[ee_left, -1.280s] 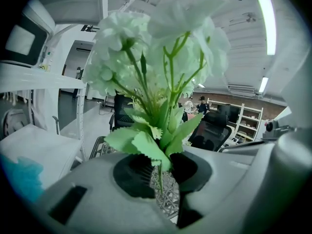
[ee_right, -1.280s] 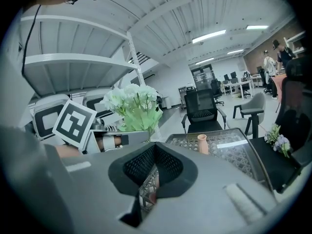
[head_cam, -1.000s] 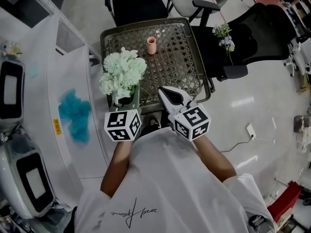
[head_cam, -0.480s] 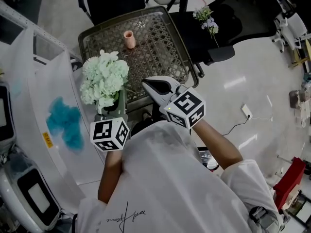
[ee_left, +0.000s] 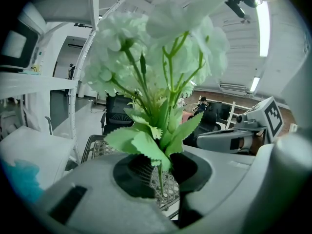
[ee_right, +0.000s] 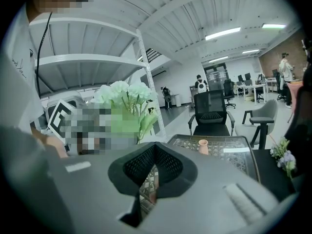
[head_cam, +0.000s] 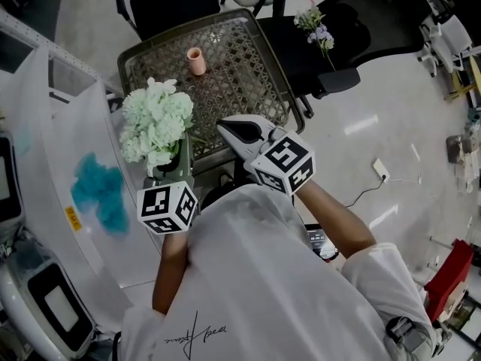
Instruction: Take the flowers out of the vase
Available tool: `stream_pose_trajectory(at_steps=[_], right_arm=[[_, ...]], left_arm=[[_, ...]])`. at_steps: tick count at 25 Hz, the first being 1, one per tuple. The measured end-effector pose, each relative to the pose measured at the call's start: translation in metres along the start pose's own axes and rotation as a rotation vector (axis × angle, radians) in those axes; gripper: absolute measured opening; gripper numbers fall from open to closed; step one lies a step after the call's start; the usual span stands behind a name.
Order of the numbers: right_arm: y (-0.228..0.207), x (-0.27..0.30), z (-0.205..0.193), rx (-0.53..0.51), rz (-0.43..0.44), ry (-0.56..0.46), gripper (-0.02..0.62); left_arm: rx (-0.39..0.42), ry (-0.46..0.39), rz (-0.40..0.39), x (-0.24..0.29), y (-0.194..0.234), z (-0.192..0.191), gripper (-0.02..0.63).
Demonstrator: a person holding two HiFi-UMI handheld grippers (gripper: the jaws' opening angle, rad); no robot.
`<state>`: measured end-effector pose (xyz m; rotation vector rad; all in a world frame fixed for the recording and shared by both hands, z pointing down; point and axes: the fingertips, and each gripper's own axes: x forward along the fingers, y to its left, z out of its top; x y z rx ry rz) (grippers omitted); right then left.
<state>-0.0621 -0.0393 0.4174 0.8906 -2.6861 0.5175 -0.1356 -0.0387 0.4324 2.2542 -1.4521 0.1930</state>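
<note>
My left gripper (head_cam: 179, 159) stays clamped on the stems of the pale green flowers (head_cam: 156, 122), exactly as it did a second ago. The grip has not loosened and the heads rise straight above the jaws. What has changed is mostly my viewpoint, which has swung so that the woven table (head_cam: 252, 66) now sits further left in the head view. The bunch itself hangs over the table's near corner much as before.

The pink vase (head_cam: 195, 61) stands empty, well ahead of the left gripper and clear of the stems. I judge the removal itself done, with only the setting down of the bunch left.

My right gripper (head_cam: 225, 128) hovers just beside the left, on its right. Its jaws are together with nothing between them, and it points toward the table.

A smaller sprig (head_cam: 316, 28) lies on a black chair (head_cam: 353, 28) far ahead and to the right, untouched.
</note>
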Motion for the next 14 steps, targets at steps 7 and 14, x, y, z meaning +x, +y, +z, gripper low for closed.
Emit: stream_pose_trajectory(at_steps=[7, 14], right_arm=[[-0.001, -0.023, -0.014, -0.008, 0.010, -0.013, 0.005], [0.002, -0.022, -0.023, 0.004, 0.009, -0.002, 0.005]], left_arm=[[0.020, -0.015, 0.005, -0.002, -0.023, -0.013, 0.066], [0.020, -0.018, 0.013, -0.006, -0.018, -0.019, 0.066]])
